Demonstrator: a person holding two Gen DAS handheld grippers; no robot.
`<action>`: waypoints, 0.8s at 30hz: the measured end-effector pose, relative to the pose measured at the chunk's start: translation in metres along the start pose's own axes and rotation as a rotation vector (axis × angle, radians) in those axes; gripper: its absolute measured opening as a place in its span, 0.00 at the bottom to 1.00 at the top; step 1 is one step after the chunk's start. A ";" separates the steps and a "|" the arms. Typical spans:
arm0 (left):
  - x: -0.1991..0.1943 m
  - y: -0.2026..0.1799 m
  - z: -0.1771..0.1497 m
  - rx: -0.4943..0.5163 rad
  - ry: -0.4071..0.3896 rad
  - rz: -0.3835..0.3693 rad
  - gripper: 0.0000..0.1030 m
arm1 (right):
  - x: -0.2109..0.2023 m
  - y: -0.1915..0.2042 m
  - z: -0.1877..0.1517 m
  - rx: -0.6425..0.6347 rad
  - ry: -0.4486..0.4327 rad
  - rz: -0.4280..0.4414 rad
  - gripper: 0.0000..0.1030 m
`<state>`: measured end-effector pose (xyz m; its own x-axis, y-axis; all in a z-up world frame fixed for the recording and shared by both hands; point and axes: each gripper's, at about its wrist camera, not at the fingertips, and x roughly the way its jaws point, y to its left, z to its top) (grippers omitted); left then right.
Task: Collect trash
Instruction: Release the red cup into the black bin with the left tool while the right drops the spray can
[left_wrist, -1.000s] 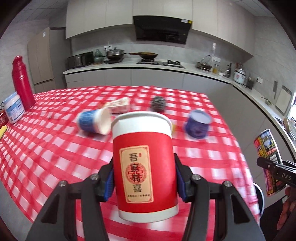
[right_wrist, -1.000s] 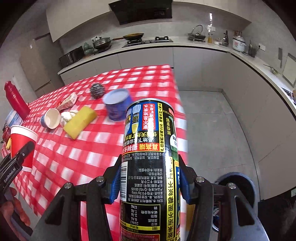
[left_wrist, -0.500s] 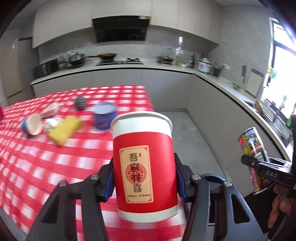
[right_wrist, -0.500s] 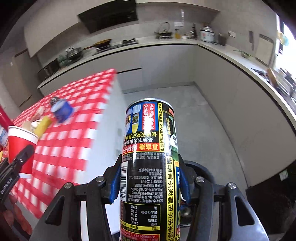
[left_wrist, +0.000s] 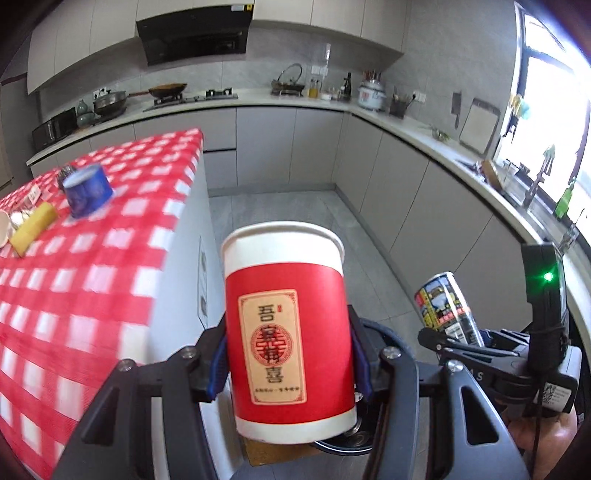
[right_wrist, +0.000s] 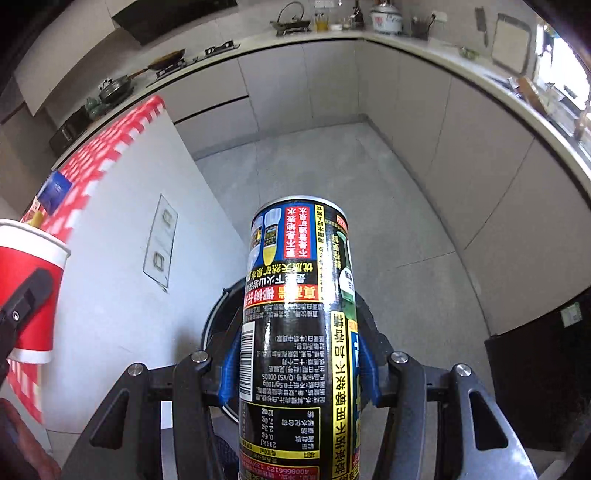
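Observation:
My left gripper (left_wrist: 288, 358) is shut on a red paper cup (left_wrist: 286, 332) with a white rim, held upright off the table's end. My right gripper (right_wrist: 299, 362) is shut on a tall black drink can (right_wrist: 297, 332) with yellow and red print. Both are held over a round dark trash bin (right_wrist: 218, 314) on the floor, whose rim shows behind each object; it also shows in the left wrist view (left_wrist: 391, 338). The can (left_wrist: 445, 306) and right gripper appear at the right of the left wrist view. The cup (right_wrist: 31, 284) shows at the left of the right wrist view.
The table with a red checked cloth (left_wrist: 92, 240) is at the left, carrying a blue cup (left_wrist: 86, 190), a yellow sponge (left_wrist: 33, 227) and other small items. Its white end panel (right_wrist: 122, 240) stands beside the bin. Grey cabinets (right_wrist: 461, 147) line the far and right sides.
Both grippers have swung right, away from the table and out over the floor, and tilted down toward the bin. Each still holds its object.

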<state>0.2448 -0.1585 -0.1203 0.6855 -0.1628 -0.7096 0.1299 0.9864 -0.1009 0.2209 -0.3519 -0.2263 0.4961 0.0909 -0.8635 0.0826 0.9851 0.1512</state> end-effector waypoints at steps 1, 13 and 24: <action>0.008 -0.001 -0.004 -0.002 0.009 0.009 0.53 | 0.013 -0.001 0.001 -0.009 0.025 0.022 0.53; 0.061 -0.043 -0.050 0.000 0.124 0.030 0.53 | 0.027 -0.060 -0.001 0.077 -0.014 -0.015 0.69; 0.094 -0.092 -0.076 0.062 0.207 0.050 1.00 | 0.015 -0.092 -0.006 0.094 -0.043 -0.039 0.69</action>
<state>0.2428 -0.2633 -0.2304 0.5316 -0.0991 -0.8412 0.1474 0.9888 -0.0233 0.2154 -0.4402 -0.2558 0.5275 0.0447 -0.8484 0.1823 0.9694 0.1644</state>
